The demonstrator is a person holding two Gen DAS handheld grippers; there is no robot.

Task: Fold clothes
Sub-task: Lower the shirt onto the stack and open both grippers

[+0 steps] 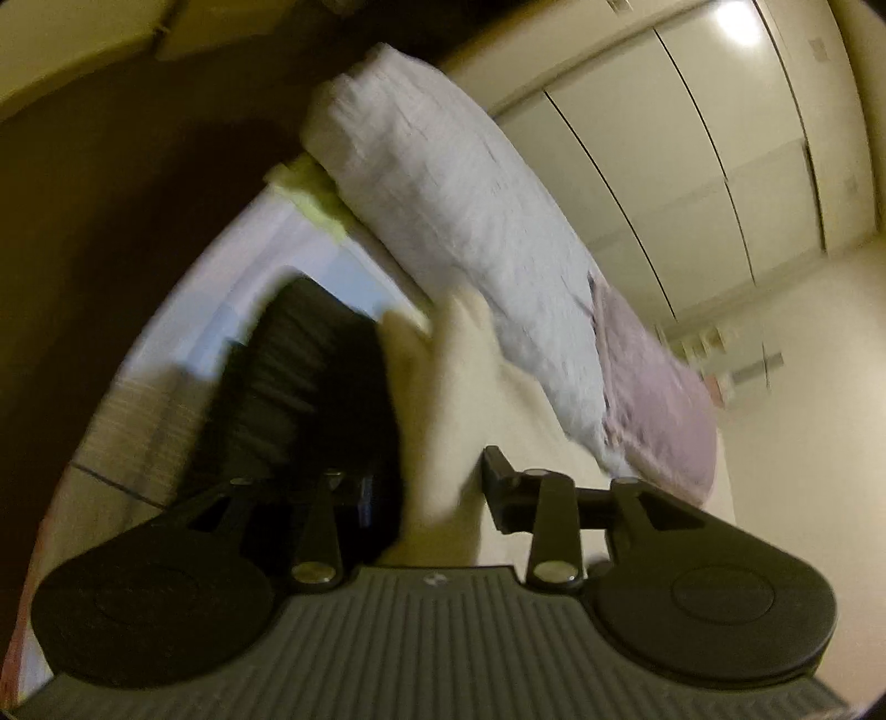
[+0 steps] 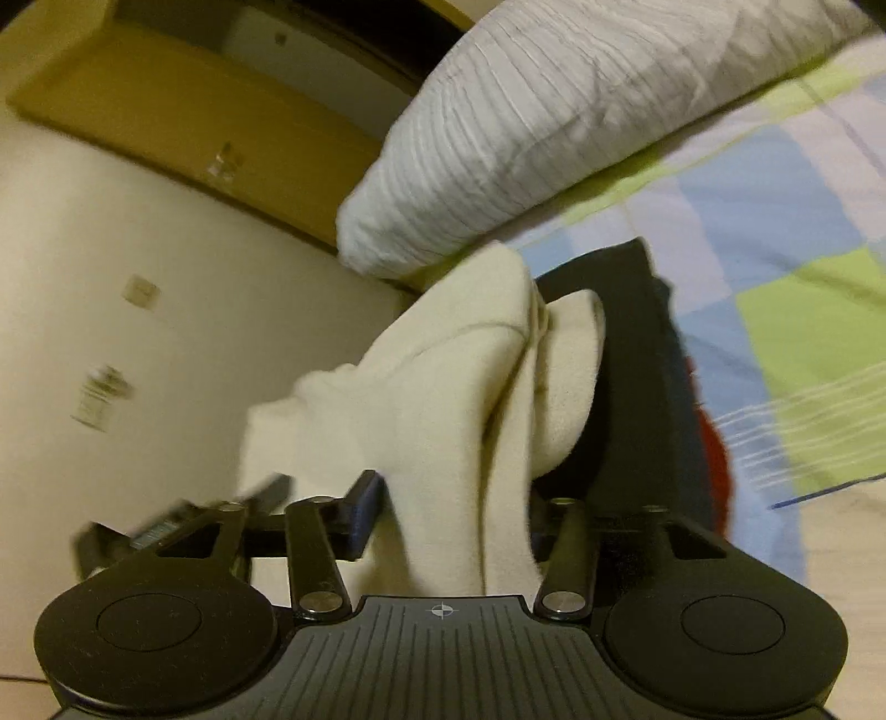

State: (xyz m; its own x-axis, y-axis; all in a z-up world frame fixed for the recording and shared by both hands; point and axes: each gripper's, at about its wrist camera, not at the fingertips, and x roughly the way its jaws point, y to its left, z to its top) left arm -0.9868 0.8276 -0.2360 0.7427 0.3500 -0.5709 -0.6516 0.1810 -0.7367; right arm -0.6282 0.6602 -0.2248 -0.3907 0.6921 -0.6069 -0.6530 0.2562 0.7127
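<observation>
Warm, dim indoor lighting; fisheye distortion and motion blur in both views.

A bright glare spot [image 1: 733, 19] is seen on the glossy wardrobe doors [image 1: 692, 138] at the top of the left wrist view; a yellowish cast is spread over walls and fabric. Straight door edges are bent by the lens, and the frame corners are darkened. Strong smear is shown on the cream garment [image 1: 443, 399] and the pillow [image 1: 443, 183] in the left view; the right view is sharper, with blur mostly confined to its left side. Shadows are soft.
</observation>
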